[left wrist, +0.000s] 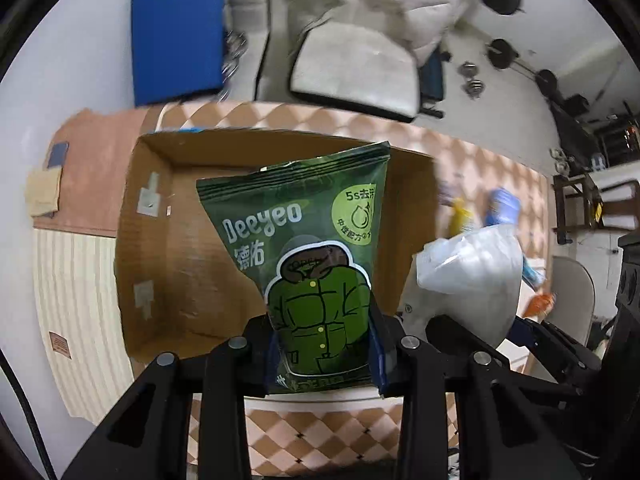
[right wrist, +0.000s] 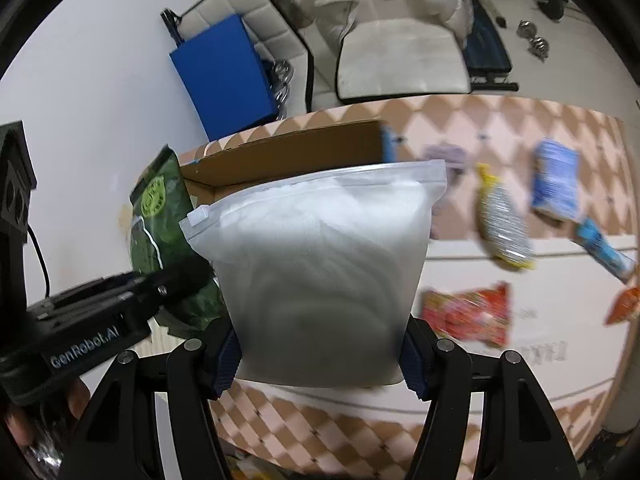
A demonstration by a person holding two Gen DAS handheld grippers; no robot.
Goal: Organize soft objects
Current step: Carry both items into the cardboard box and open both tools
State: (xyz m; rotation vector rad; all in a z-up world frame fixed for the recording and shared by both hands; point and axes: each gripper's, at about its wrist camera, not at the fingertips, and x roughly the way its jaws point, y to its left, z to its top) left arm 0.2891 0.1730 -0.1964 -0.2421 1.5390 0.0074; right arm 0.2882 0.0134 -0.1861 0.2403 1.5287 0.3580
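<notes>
- Through the left wrist view, your left tongs (left wrist: 325,354) clamp the green wipes pack (left wrist: 306,264), held above the open cardboard box (left wrist: 168,248); lower it flat before releasing.
- Through the right wrist view, your right tongs (right wrist: 320,354) grip the frosted zip bag (right wrist: 320,272) near the box's rim (right wrist: 288,152); clear that rim first.

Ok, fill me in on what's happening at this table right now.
A person is sorting soft packs with two handheld grippers. The left gripper grips a green Deeyeo pack above the open cardboard box. The right gripper holds a frosted zip bag beside it. More packets, including a red one, lie on the table.
</notes>
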